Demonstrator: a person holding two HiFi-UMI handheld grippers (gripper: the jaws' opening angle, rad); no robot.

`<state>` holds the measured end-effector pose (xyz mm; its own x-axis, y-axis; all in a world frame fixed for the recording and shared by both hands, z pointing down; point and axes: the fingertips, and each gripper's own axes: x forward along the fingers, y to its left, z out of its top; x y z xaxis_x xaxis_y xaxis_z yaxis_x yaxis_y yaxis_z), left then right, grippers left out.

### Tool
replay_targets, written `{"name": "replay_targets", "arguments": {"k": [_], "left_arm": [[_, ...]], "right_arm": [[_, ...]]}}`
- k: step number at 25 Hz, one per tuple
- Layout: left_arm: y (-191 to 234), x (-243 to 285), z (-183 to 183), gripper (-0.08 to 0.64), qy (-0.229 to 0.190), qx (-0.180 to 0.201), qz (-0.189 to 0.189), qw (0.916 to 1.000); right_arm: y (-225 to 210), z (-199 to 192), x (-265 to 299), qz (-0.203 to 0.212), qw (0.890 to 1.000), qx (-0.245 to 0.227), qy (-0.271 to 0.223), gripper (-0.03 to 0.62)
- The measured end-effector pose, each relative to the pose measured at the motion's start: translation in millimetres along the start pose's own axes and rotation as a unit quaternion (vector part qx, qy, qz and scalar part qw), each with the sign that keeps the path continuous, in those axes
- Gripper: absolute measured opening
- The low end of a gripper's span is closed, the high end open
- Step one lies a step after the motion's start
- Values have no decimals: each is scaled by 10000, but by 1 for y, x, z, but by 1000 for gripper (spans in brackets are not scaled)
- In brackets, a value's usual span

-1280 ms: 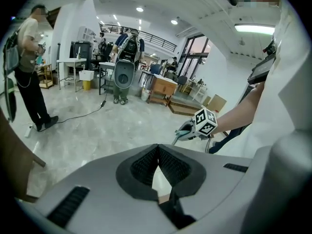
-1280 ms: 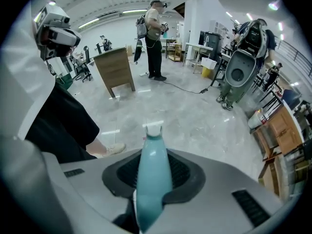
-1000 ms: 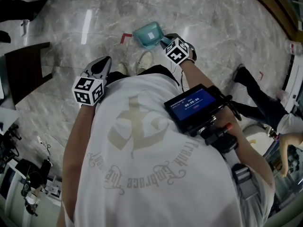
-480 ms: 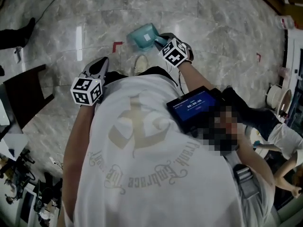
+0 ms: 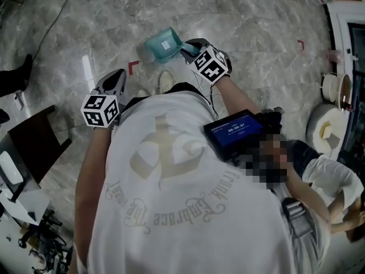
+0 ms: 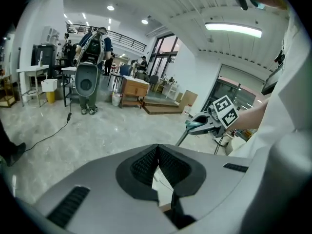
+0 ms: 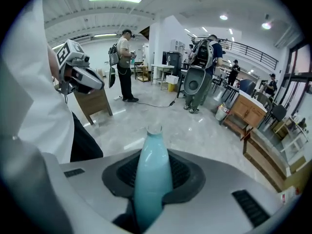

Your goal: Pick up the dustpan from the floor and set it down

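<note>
The work area is a hall with a grey veined marble floor point(image 5: 256, 27). A red tape mark point(image 5: 133, 66) is stuck to the floor. A dark desk point(image 5: 34, 147) stands at 9 o'clock in the head view, and white rolls point(image 5: 333, 90) lie at 3 o'clock. In the left gripper view, a standing person point(image 6: 92, 57) and a wooden desk point(image 6: 134, 89) are far across the hall.

The operator wears a white shirt point(image 5: 171, 198). A screen device point(image 5: 232, 131) is mounted at the chest.

Right gripper point(image 5: 191, 49):
- Position: 12 o'clock in the head view, ahead of the operator's body.
- The fingers are clenched on the handle of the teal dustpan point(image 5: 162, 43).
- In the right gripper view, the handle point(image 7: 152, 174) runs straight out between the pads, with its hollow end pointing away from the camera.

Dustpan:
- The pan is at 10 o'clock from the right gripper, just beyond its tip.
- In the left gripper view, the dustpan shows at the right gripper's tip, clear of the floor.
- A light shoe point(image 5: 165, 80) is on the floor at 6 o'clock from the pan.

Left gripper point(image 5: 117, 79):
- Position: 10 o'clock in the head view, well apart from the dustpan.
- The fingers point(image 6: 146, 162) are clenched tip to tip, with nothing between them.
</note>
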<state>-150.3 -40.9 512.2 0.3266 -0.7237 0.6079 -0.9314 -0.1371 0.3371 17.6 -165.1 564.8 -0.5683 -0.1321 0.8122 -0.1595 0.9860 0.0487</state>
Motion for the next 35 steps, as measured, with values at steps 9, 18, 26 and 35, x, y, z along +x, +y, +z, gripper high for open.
{"name": "replay_targets", "arguments": {"k": [9,18,26,35], "left_arm": [[-1,0,-9,12,5,171,-363,9992],[-11,26,11,12,62,516,-785,9956],[-23,47,15,12,159,842,-1136,9898],[-34,59,41,12,74,1124,-1457,9829]], "right_arm": [[9,12,-40,-366,9983,380,-249,106],[-7,17,-68,-716,9945,652,-394,106],[-13,16,-94,-985,9884,988,-606,106],[-13,18,-107,-1177,9839,1188,-636,106]]}}
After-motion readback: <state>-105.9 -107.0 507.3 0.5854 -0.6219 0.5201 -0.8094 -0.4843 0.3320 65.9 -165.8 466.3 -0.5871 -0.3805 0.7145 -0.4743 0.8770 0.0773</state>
